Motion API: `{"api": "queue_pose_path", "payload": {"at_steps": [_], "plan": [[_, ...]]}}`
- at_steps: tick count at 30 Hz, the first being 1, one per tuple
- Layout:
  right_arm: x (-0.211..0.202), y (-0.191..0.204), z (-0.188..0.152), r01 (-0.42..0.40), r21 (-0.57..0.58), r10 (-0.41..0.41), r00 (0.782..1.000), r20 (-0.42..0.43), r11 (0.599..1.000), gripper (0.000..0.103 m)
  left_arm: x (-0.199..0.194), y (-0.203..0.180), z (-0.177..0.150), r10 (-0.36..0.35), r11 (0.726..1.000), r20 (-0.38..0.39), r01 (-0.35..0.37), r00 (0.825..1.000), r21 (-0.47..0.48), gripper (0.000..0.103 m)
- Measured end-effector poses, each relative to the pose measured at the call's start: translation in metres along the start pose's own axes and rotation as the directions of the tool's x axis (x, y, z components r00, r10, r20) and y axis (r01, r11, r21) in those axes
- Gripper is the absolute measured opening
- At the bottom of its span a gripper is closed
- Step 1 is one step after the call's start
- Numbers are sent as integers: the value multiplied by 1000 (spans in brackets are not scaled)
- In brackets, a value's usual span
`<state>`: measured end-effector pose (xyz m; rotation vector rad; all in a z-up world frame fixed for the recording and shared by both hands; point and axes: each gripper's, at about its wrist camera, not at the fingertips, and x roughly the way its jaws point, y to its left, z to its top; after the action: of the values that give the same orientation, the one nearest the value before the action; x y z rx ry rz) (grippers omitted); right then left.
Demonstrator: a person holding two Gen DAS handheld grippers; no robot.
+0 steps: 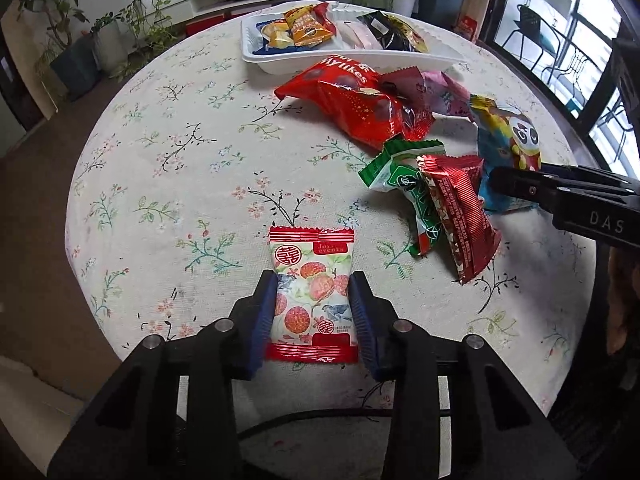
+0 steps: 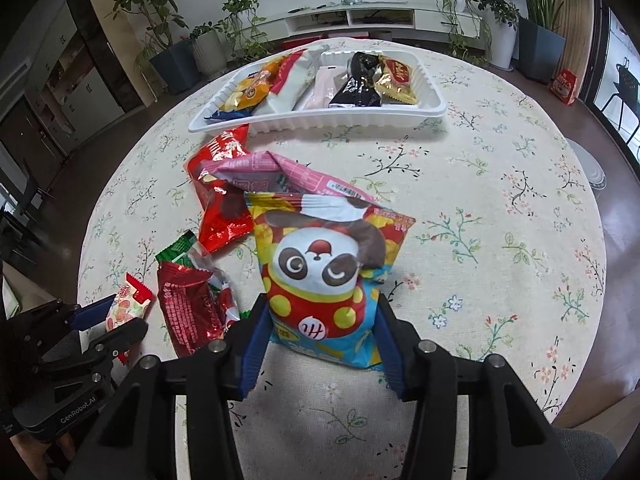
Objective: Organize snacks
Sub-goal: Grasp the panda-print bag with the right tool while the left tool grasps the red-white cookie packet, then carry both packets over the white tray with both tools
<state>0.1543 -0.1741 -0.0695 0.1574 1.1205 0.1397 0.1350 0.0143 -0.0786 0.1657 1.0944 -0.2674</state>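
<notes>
Potted plants and a low white shelf stand behind your round table (image 2: 500, 208), which wears a cloth with little flowers. Near its far edge sits the white tray (image 2: 320, 122) with two parts, and both parts already have snacks in them. From both of your tools the tray lies straight ahead, well apart from them. A loose pile of snacks lies in the middle of the tabletop.

Your right gripper (image 2: 322, 346) is at the near edge. The panda bag (image 2: 320, 264) is between its blue pads, long way pointing at the tray. The pads seem to squeeze its bottom end. Your left gripper (image 1: 314, 320) is also at the near edge. It is clenched on the small lychee packet (image 1: 312, 296), which also points long way at the tray.
</notes>
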Motion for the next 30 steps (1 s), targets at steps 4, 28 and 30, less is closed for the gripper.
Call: {"api": "queue_pose_path", "payload": {"at_steps": [4,28,30], "plan": [[0,-1,0,-2,-3,2,1000,3,1000,52,0,-1,-3,5,1000,12,-5,1000,11,35],[-40,-6,-19,-92,29,91,995,36,995,42,-31,11,0,-206,976,99,211,974,-47,32],[-46,-8,-16,-96,31,95,995,43,995,42,-35,14,4,-228,970,110,235,967,-57,32]]}}
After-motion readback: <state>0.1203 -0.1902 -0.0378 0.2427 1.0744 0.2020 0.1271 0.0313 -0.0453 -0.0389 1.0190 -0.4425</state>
